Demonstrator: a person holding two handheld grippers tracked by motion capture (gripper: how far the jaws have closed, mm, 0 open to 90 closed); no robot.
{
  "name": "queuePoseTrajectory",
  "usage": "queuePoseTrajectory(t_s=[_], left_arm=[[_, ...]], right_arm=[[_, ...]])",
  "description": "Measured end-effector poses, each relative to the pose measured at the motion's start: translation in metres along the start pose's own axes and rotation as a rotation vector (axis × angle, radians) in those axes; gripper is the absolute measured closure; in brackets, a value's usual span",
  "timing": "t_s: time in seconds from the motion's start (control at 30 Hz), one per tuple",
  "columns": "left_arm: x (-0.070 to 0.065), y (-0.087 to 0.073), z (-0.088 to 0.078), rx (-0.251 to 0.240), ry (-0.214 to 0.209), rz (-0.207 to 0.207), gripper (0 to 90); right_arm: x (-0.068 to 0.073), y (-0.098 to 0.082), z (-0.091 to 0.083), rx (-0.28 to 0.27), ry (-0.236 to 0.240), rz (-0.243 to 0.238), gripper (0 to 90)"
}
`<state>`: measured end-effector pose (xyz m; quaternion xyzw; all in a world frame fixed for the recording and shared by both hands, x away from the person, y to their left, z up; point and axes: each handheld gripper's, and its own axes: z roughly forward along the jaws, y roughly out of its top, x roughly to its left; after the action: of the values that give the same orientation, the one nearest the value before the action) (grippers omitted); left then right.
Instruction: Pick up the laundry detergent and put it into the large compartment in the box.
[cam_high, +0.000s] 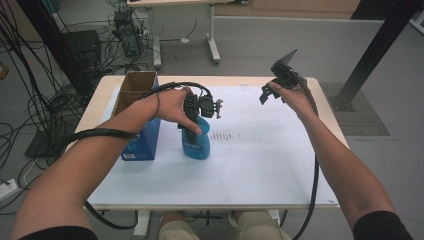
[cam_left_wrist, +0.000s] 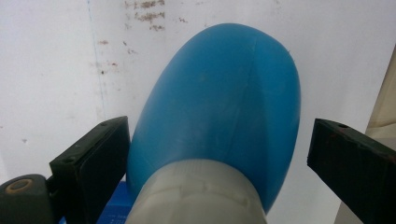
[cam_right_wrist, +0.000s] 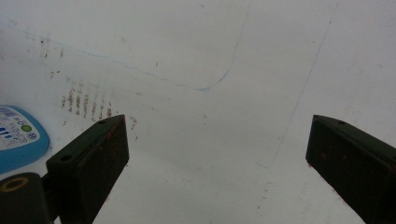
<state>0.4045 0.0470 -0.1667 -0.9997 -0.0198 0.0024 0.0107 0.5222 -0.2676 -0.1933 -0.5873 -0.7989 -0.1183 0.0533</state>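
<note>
Left gripper view | left claw (cam_left_wrist: 215, 154) wide around blue bottle (cam_left_wrist: 224, 107) | right claw (cam_right_wrist: 217, 154) wide, over bare table (cam_right_wrist: 210, 46)

The person wears short black sleeves (cam_high: 380, 227) and light khaki shorts (cam_high: 175, 227); the forearms are bare. Each hand carries black tongs. The left tongs (cam_high: 192, 117) have a bulky black body with a small silver fitting on one side, and a thick black cable (cam_high: 100, 132) trails from them. The right tongs (cam_high: 280, 82) carry a dark three-cornered plate on top. Seen close, the jaws are flat black blocks with small screw holes, and a brass-coloured ring sits beside one.
</note>
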Motion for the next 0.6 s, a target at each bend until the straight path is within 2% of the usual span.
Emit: queuePoseTrajectory(t_s=[0.6], left_arm=[[0.0006, -0.0017, 0.0030, 0.004, -0.004, -0.003, 7.0]], right_arm=[[0.0010, 0.0012, 0.0021, 0.004, 0.000, -0.002, 5.7]])
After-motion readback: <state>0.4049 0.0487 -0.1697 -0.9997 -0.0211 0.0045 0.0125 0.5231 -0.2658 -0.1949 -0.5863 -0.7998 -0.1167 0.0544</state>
